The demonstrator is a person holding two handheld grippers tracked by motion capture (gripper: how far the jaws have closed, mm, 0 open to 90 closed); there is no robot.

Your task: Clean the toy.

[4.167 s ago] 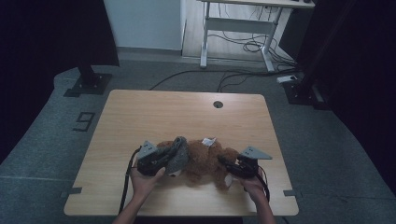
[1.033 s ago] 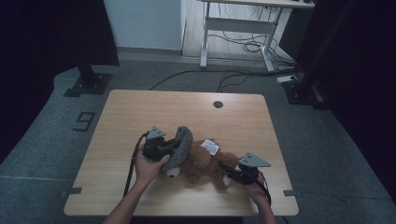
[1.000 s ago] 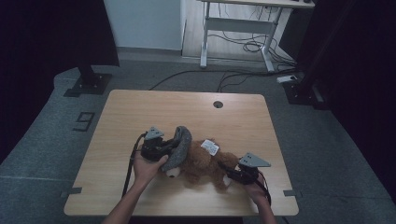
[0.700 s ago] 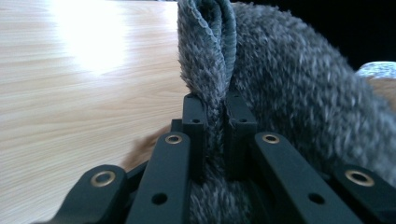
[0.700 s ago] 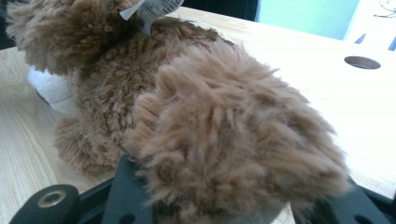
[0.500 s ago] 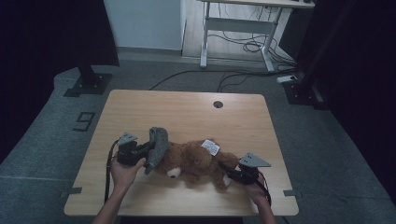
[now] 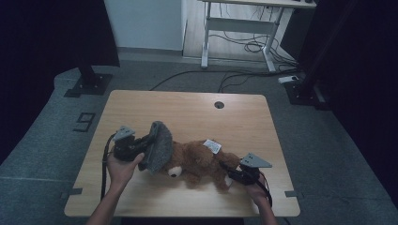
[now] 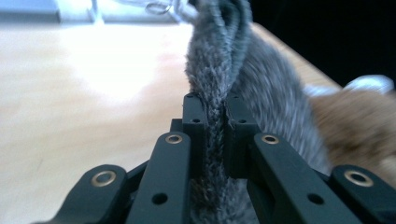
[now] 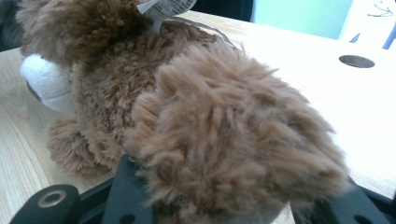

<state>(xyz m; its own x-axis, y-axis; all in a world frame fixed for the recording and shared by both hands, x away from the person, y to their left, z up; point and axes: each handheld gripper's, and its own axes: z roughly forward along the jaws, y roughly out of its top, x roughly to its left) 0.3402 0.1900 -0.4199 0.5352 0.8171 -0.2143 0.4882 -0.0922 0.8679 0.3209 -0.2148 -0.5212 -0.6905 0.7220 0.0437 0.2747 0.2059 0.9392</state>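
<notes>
Altogether, one teddy bear (image 7: pixel 197 161), one grey hat (image 7: pixel 158 146) and two grippers sit on one wooden table (image 7: pixel 187 105), with a single round hole (image 7: pixel 219 104) near the table's upper edge in the high view.

The bear lies stretched across the lower middle of the high view, head toward the left, legs toward the lower right. Its fur is shaggy mid-brown plush, with a white muzzle (image 9: pixel 44 81) and a white fabric tag (image 7: pixel 212 146) on its back. The hat is a soft, fuzzy grey piece, rounded like a cap, standing on edge at the bear's head, left of centre.

Left gripper (image 8: pixel 215 116): its black jaws are pressed together on a fold of the grey plush, which rises between them in the left gripper view. Right gripper (image 7: pixel 237 176): at the lower right, its jaws are clamped on the bear's leg, whose tufted brown fur bulges over them in the right gripper view.

The tabletop is pale wood with fine grain.
</notes>
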